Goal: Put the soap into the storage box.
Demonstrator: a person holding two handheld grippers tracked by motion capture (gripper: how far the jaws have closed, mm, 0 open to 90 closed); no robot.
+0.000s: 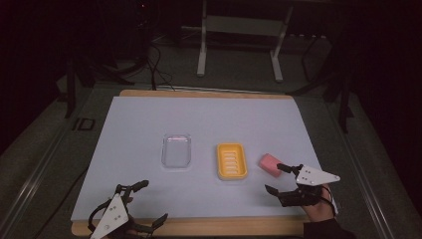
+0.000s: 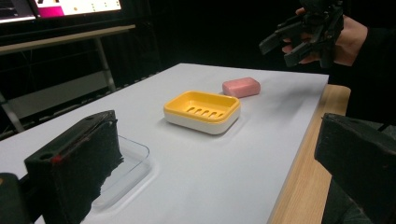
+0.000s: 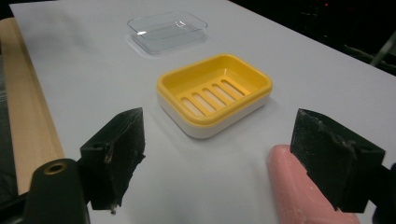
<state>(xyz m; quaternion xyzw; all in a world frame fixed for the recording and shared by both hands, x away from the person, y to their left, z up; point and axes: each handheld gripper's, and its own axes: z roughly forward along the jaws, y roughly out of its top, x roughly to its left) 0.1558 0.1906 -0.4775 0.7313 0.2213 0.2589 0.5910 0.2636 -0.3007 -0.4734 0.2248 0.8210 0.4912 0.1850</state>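
your left gripper (image 1: 141, 204) sat parked at the near-left corner of the white mat (image 1: 139, 119), jaws spread wide with nothing between them, well apart from everything. in the left gripper view it looked across the clear lid (image 2: 126, 168) toward the dish, low and roughly level with the table.

moving right: the clear lid (image 1: 176, 151) lay flat mid-mat, then the yellow soap dish (image 1: 231, 161) just beside it with a gap between, long axis running away from you, slotted tray empty.

right of the dish, near but not touching it, was the pink soap bar (image 1: 269, 165). its long axis was skewed, running from far-left to near-right, not parallel to the dish.

the relation that mattered: the bar lay right at your right gripper (image 1: 276, 178), on its far-jaw side, not centred in the gap. the right hand was clearly the nearer one; the left was across the mat. in the right gripper view the soap bar (image 3: 299, 191) sat under and against the right-hand jaw, while the opening pointed at the soap dish (image 3: 215, 93) instead. whether that jaw was actually touching the soap or just hovering over it i couldn't tell, the angle's poor.

right gripper jaws were spread, gripping nothing. your right hand (image 1: 318, 206) came in from the near-right edge, gripper pointing left across the mat and tilted slightly down. my read: it needed to shift toward the bar to straddle it before closing.
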